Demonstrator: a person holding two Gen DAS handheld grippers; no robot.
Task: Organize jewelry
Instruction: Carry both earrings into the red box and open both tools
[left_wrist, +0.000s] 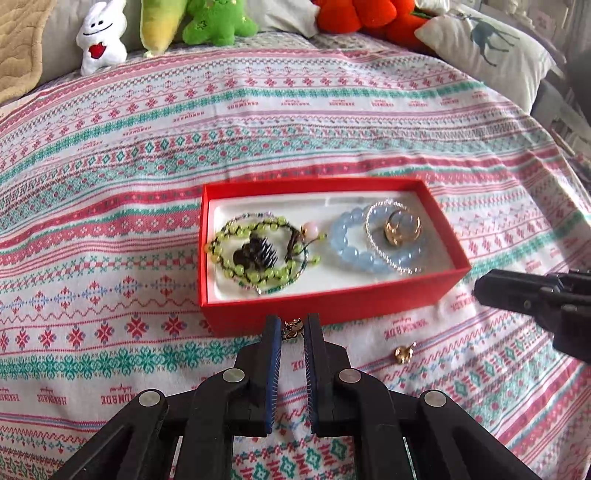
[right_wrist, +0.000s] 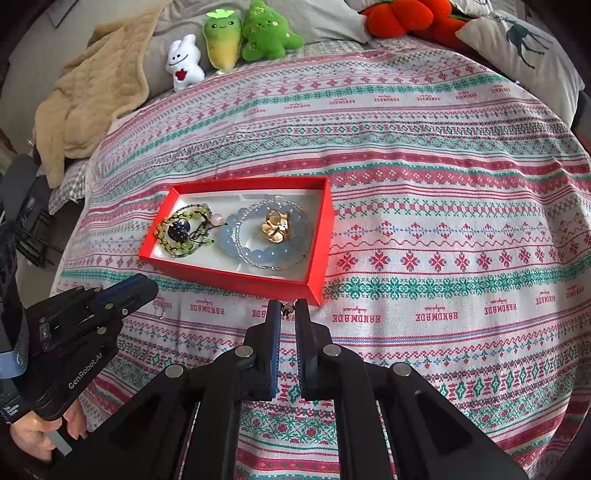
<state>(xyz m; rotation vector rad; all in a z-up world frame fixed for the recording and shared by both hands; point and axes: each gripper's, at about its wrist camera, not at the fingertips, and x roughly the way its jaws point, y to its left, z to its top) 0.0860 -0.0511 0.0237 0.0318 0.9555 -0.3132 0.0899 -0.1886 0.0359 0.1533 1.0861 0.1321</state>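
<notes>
An open red box (left_wrist: 332, 306) (right_wrist: 240, 282) lies on the patterned bedspread. Inside it are a green bead bracelet (left_wrist: 251, 251) (right_wrist: 177, 229), a blue bead bracelet (left_wrist: 351, 243) (right_wrist: 266, 254), a thin silver chain (left_wrist: 391, 262) and a gold piece (left_wrist: 400, 227) (right_wrist: 275, 227). My left gripper (left_wrist: 293, 326) (right_wrist: 147, 284) hovers at the box's near wall, shut on a small gold trinket (left_wrist: 293, 328). My right gripper (right_wrist: 287, 308) (left_wrist: 480, 291) hangs by the box's near right corner, shut on a small dark-and-gold trinket (right_wrist: 287, 310). Another small gold trinket (left_wrist: 404, 352) lies loose on the cloth.
Plush toys (left_wrist: 99, 37) (right_wrist: 236, 37) line the far side, with a deer-print pillow (left_wrist: 491, 44) at the back right. A beige blanket (right_wrist: 92, 96) is heaped at the back left. A hand (right_wrist: 40, 435) grips the left tool's handle.
</notes>
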